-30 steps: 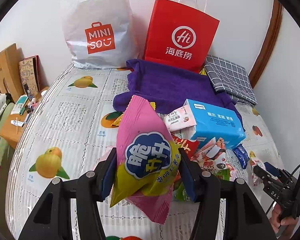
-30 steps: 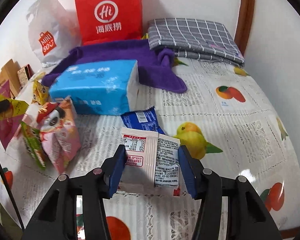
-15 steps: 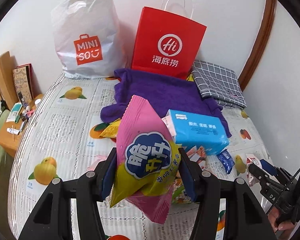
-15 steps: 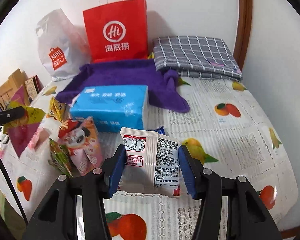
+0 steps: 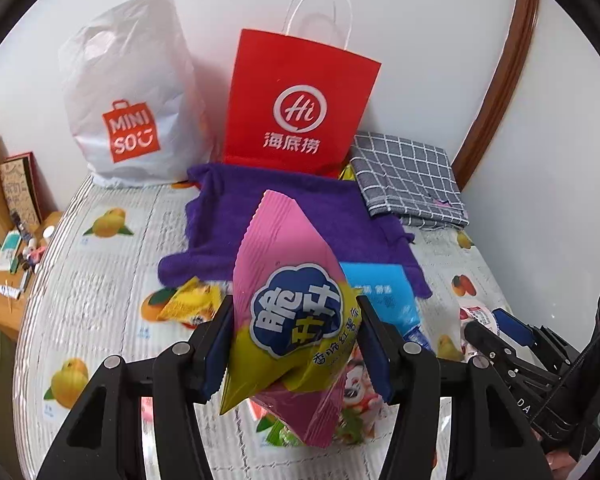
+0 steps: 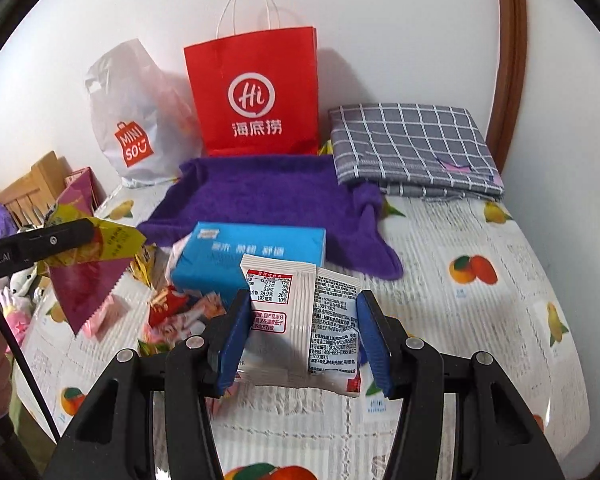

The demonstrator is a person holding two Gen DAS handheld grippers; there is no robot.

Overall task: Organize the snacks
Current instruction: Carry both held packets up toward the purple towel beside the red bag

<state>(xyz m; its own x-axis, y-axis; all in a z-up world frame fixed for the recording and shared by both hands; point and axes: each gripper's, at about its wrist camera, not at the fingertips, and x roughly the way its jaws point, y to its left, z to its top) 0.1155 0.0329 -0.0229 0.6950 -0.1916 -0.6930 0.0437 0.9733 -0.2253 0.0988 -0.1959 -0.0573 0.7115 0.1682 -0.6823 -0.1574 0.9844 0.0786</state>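
Fruit-print table against a white wall, red paper bag and white plastic bag standing at the back. Left gripper clamps a pink-yellow snack bag held above the table; right gripper pinches a white sachet, also lifted. Risks: the puffy snack bag squirms out, the limp sachet folds and slips, or either one catches the red bag's rim.

The right gripper squeezes a white snack packet (its back has tiny writing) above the fruit-print sheet. Behind it sit a blue tissue pack, a purple towel and a red paper bag. The left gripper holds a pink bag.
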